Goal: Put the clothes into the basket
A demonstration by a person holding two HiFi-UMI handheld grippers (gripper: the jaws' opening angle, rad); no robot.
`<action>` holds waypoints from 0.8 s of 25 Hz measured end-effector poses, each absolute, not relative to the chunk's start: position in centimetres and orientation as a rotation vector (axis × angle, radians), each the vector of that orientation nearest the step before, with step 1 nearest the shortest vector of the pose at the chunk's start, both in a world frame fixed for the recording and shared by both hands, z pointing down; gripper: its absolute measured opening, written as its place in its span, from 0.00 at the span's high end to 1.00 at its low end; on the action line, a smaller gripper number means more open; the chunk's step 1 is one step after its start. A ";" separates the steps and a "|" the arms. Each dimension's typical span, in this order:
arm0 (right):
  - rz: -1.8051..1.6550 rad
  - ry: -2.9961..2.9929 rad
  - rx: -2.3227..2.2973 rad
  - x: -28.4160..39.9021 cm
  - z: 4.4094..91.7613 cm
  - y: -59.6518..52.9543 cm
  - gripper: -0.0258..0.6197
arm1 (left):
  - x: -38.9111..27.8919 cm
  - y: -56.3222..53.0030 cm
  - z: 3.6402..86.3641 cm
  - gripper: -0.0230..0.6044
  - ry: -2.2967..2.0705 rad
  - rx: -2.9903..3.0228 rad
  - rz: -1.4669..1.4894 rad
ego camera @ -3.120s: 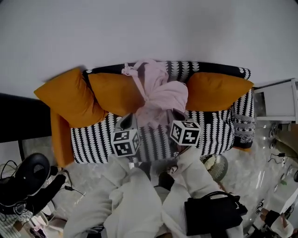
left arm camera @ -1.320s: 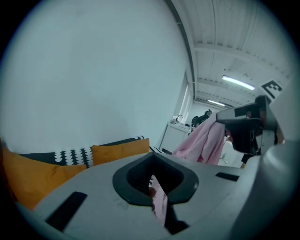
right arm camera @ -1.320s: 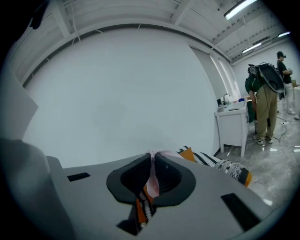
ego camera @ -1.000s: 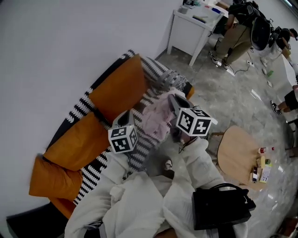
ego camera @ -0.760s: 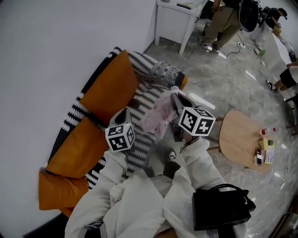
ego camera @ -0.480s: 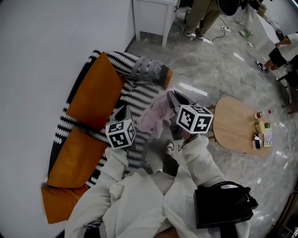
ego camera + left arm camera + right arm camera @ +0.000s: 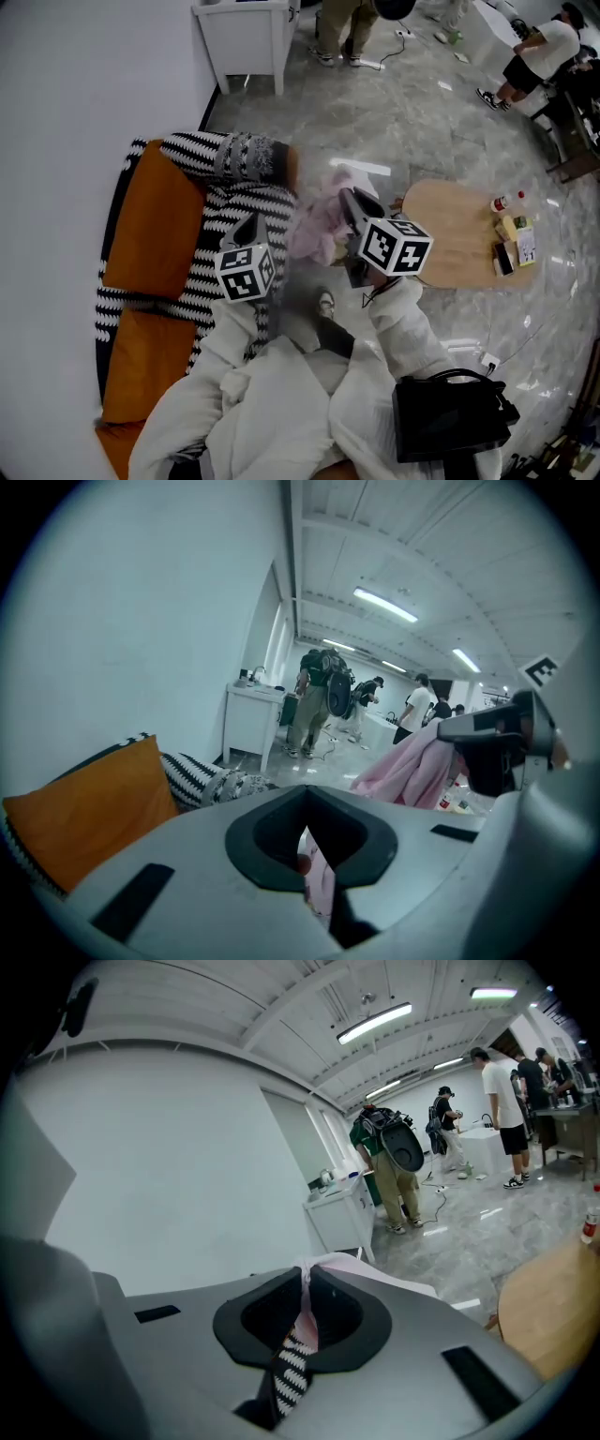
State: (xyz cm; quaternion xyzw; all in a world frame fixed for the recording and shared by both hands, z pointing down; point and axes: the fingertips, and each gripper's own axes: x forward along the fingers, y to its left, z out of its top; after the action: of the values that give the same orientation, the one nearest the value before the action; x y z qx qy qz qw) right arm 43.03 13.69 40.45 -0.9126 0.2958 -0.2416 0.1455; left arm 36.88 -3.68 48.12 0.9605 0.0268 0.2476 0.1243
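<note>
pink garment (image 7: pixel 317 223) hangs in air between both tools, above marble floor (image 7: pixel 412 122), just off end of striped sofa (image 7: pixel 234 202). right tool (image 7: pixel 347 197) pinches garment edge, cloth bunched past its tips. left tool (image 7: pixel 253 227) jaws pressed together, pink cloth caught in seam. orange cushion (image 7: pixel 155 225) on sofa at left. round wooden counter (image 7: pixel 459 234) with bottles (image 7: pixel 506 202) at right. black bag (image 7: pixel 450 417) beside person's white sleeve (image 7: pixel 403 328).
</note>
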 end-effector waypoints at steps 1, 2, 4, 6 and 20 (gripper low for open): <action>-0.701 0.841 -2.629 43.6 40.9 14.5 0.90 | 37.7 -2.7 48.5 0.95 0.100 2.798 0.733; -0.708 0.830 -2.628 44.1 41.4 15.3 0.90 | 38.4 -1.6 49.0 0.95 0.123 2.795 0.749; -0.731 0.806 -2.621 45.0 42.8 16.8 0.90 | 39.8 0.4 50.3 0.95 0.165 2.787 0.790; -0.760 0.788 -2.610 45.7 44.4 18.2 0.90 | 41.0 2.3 51.7 0.95 0.194 2.775 0.834; -1.071 0.737 -2.463 48.6 57.2 23.1 0.90 | 43.9 9.3 60.0 0.95 0.193 2.686 1.084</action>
State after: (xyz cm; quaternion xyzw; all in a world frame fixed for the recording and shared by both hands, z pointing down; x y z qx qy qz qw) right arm 48.58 23.08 57.17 -0.8703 0.2603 -0.3785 0.1775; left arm 43.95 9.32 59.99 0.9186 0.0661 0.3709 0.1192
